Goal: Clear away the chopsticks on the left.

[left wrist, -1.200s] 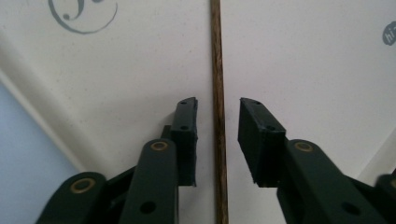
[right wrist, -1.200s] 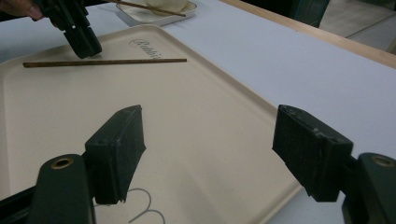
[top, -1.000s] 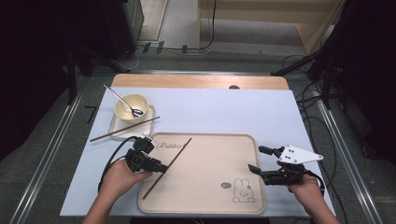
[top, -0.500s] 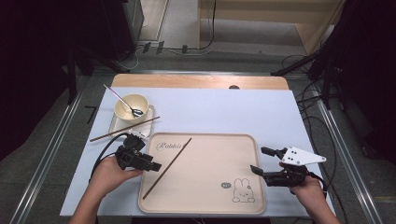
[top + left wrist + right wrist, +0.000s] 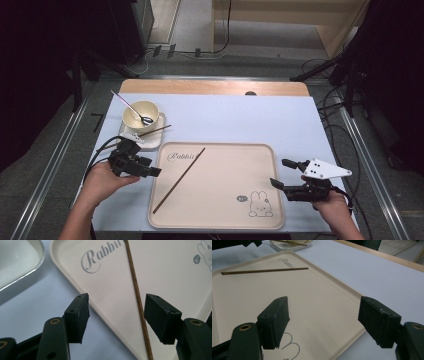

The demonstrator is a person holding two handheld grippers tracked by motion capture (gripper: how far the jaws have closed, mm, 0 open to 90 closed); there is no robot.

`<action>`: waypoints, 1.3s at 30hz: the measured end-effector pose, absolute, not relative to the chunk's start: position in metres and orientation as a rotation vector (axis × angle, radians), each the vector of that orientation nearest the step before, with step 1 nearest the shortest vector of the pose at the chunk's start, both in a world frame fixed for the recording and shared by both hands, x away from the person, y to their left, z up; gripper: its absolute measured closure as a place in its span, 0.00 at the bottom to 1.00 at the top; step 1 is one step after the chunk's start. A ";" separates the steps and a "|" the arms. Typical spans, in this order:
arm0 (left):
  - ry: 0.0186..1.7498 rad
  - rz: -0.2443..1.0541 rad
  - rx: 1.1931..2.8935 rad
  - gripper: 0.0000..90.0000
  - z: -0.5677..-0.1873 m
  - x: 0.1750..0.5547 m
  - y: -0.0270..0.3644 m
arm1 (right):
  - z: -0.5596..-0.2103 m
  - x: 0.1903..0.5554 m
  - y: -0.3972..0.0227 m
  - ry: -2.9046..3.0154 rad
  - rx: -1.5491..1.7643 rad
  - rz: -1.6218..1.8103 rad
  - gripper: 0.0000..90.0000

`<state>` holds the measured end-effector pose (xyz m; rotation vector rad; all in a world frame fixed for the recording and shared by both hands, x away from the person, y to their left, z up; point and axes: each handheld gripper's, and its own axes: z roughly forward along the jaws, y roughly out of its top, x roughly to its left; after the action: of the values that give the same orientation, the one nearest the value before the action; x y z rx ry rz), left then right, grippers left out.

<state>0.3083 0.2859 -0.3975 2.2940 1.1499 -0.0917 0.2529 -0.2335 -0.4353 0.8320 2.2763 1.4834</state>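
On the beige tray (image 5: pixel 220 210) we see one chopstick (image 5: pixel 179 179) lying loose and slantwise, our left tool (image 5: pixel 150 168) standing apart and empty beside it after opening, while its mate (image 5: pixel 150 132) rests across the dish (image 5: pixel 155 137) and our right tool (image 5: pixel 281 173) waits open.

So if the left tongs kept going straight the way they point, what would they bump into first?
Probably the chopstick lying on the tray. The left tongs stand open, aimed over the tray's edge, with the stick in line between them, though depth is hard to judge.

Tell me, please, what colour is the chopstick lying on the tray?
Dark brown wood; the chopstick shows best in the left gripper view, lying on the cream tray.
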 end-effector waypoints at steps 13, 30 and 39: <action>1.188 -0.055 2.256 0.41 -0.382 0.324 0.316 | -0.435 0.252 -0.234 2.264 0.832 1.484 0.28; 1.153 0.088 2.339 0.38 -0.375 0.360 0.343 | -0.435 0.252 -0.234 2.271 0.834 1.480 0.28; 1.201 0.082 2.342 0.44 -0.387 0.383 0.357 | -0.435 0.252 -0.234 2.272 0.838 1.480 0.28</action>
<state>0.3831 0.3572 -0.3865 2.3422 1.2008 0.0821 0.2523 -0.2341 -0.4353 0.8382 2.2723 1.4802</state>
